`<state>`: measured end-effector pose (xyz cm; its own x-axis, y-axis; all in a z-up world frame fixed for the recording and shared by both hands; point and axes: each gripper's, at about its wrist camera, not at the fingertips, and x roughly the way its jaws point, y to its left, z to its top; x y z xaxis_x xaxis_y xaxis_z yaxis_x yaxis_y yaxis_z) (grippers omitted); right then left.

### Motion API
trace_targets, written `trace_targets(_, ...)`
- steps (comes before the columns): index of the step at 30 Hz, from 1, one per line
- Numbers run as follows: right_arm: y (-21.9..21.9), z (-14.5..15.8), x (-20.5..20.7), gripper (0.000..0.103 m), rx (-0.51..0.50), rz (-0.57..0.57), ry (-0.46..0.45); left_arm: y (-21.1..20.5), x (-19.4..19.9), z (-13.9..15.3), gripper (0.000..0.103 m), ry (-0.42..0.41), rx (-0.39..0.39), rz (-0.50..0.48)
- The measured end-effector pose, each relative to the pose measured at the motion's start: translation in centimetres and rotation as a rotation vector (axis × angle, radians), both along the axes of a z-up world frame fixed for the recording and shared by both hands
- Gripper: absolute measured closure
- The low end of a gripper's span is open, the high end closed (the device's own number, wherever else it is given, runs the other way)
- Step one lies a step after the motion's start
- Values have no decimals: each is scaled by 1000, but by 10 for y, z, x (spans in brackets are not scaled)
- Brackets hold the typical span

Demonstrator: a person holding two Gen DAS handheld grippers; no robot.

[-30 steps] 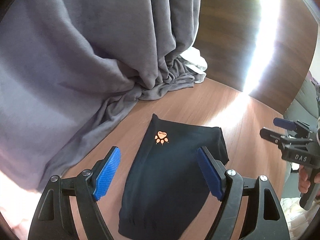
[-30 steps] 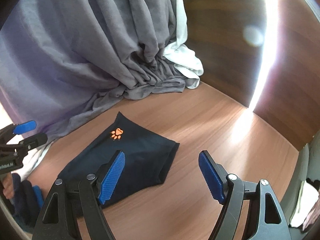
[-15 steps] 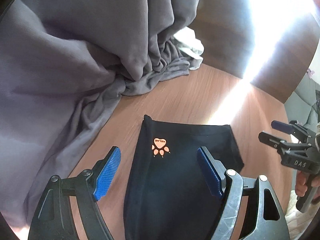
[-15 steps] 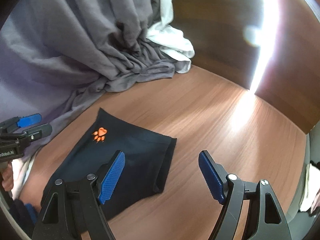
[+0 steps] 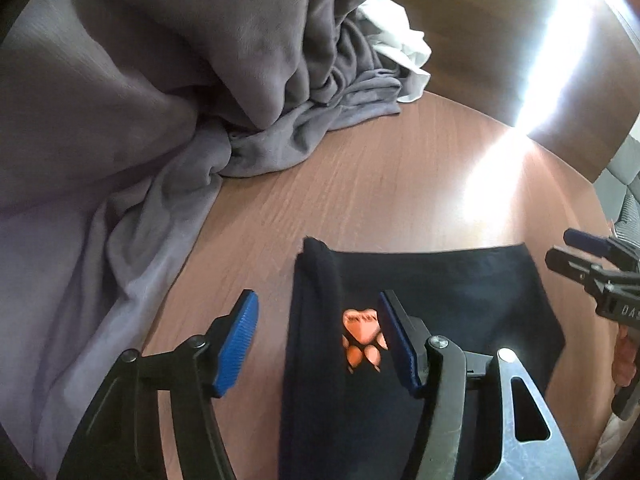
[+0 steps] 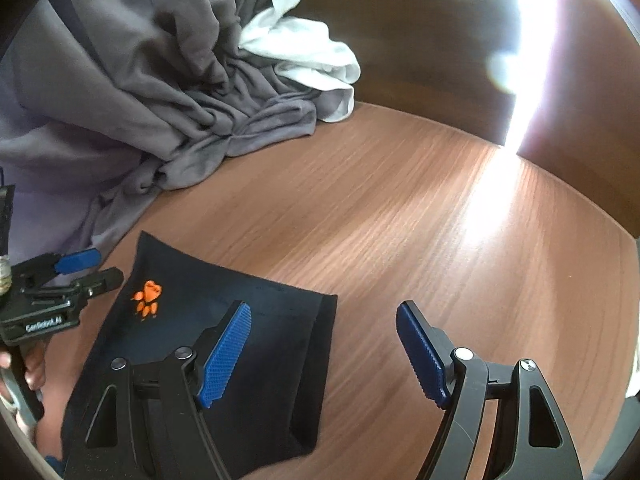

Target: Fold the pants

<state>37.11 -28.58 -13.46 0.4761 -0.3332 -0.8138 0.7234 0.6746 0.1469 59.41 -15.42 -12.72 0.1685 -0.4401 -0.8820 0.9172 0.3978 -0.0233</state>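
1. Locate the pants [image 5: 420, 360]; they lie flat on the tabletop [image 5: 400, 184], logo side up.
2. Left tongs [image 5: 320, 340]: jaws closing astride the pants' left edge, nothing pinched yet; seat both pads on that fold before clamping.
3. Right tongs [image 6: 324, 354]: jaws closing, empty, astride the right edge; catch all layers.

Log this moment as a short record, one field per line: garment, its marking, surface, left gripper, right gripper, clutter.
garment: black pants, lying flat on the table
marking: orange paw print near one corner
surface: round wooden table
left gripper: left gripper jaws closing, straddling the pants' folded edge beside the print; pads not pressing on cloth
right gripper: right gripper jaws closing, over the pants' other corner; nothing gripped
clutter: grey curtain bunched on the table's far side, white cloth behind it
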Motion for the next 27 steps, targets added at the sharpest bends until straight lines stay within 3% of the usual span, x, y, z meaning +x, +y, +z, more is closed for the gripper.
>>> trace_targets(7,-4,-18,14,36,0,14,15,-13,16,-19,58,62,-5,-19)
trace_targets(21,-4,-32,16,55,1,44,19,-26,21,-35,60,102,-11,-71)
trace_targets(26,-4,-35,20,61,4,47,23,-32,22,-36,68,107,-23,-76)
trace_targets(27,-4,-35,20,62,5,49,19,-35,22,-36,74,111,-24,-80)
